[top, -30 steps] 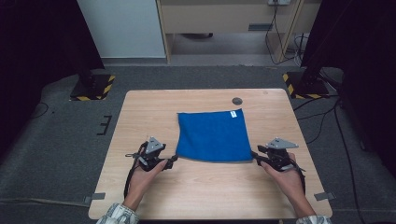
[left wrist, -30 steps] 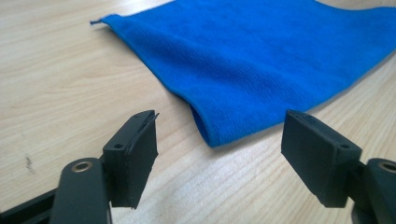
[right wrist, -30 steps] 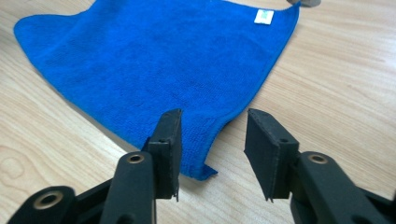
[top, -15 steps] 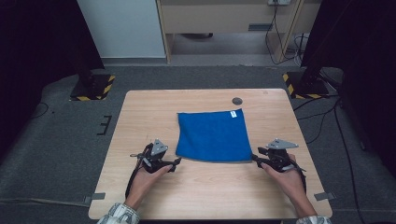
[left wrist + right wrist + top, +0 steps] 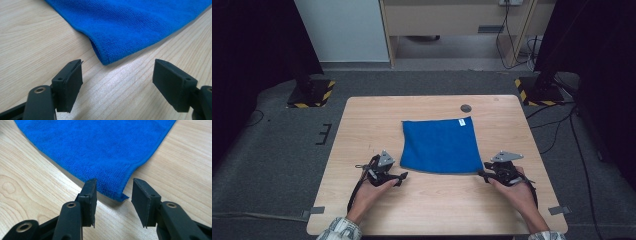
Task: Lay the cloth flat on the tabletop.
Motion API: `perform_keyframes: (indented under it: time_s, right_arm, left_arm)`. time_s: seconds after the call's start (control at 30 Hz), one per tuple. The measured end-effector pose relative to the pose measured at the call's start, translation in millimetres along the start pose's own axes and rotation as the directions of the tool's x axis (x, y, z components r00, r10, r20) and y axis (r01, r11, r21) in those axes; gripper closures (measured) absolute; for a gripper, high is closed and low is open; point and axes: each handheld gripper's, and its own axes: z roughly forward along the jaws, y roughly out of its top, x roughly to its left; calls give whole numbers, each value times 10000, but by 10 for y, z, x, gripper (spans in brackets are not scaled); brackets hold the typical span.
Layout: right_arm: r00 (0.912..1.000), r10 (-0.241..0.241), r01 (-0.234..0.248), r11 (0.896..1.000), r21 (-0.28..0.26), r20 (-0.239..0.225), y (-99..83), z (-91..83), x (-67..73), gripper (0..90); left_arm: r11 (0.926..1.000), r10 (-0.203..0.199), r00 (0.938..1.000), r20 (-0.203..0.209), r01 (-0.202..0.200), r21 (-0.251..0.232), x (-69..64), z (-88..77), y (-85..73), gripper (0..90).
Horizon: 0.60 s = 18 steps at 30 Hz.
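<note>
A blue microfibre cloth (image 5: pixel 440 145) lies flat near the middle of the wooden table (image 5: pixel 362 130), a small white label (image 5: pixel 461 122) at its far right corner. Its near left corner (image 5: pixel 105 58) sits just ahead of the left gripper (image 5: pixel 117 82), whose jaws stand wide apart with bare wood between them — the cloth is not touched there. Those jaws have just been closing a little. The near right corner (image 5: pixel 119 195) reaches into the gap of the right gripper (image 5: pixel 113 202); its jaws are parted more narrowly and have just been closing, with the cloth tip between them but the pads not pressing on it.

In the high view the left gripper (image 5: pixel 398 177) and right gripper (image 5: pixel 484 175) rest low at the cloth's near edge, each in a hand. A small dark round thing (image 5: pixel 466 107) lies beyond the cloth — apart from it.
</note>
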Motion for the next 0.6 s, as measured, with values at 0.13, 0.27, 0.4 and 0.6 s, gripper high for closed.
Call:
perform_keyframes:
  time_s: [0.13, 0.27, 0.4, 0.6]
  right_arm:
    - [10000, -26, 26, 10000, 24, -90, -1, -1, 4, 573]
    - [9999, -14, 15, 10000, 66, -158, -1, 5, 15, 580]
    - [9998, -30, 32, 10000, 90, -214, -3, 9, 17, 586]
    - [9997, -87, 94, 9996, 269, -244, -11, 28, 17, 564]
  left_arm:
    - [10000, -2, 10000, 39, 2, 46, -13, 32, 10, 277]
    - [10000, -51, 10000, -2, 51, 2, -22, 64, 22, 324]
    - [10000, -91, 9999, -43, 91, 25, -27, 83, 25, 381]
    - [10000, -79, 9999, -139, 80, 40, -18, 98, 25, 472]
